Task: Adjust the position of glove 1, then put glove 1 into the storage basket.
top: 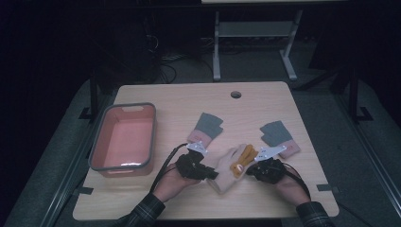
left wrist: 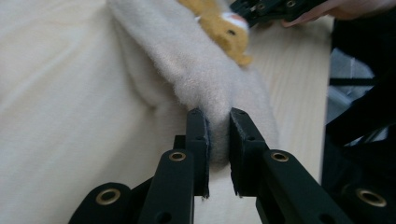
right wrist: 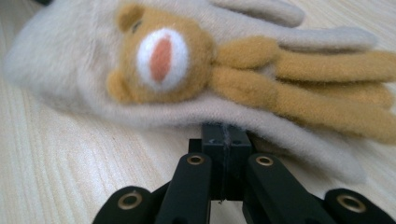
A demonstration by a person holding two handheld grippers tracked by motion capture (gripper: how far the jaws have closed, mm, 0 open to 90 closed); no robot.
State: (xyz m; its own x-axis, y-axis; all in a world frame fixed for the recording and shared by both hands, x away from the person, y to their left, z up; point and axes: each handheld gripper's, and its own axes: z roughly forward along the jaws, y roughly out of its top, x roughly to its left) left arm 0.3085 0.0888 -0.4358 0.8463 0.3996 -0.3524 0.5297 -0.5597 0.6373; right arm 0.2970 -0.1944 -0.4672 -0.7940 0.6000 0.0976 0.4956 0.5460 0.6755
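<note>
Bear glove (top: 234, 166), both tongs pinching its edges

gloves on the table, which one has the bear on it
The beige glove held between both grippers, nearest the person. It has a tan bear face; the two farther gloves are grey and pink.

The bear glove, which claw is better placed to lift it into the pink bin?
Left, probably. The left claw pinches the glove's cuff and sits nearer the bin. The right claw is shut at its edge, farther away.
</note>
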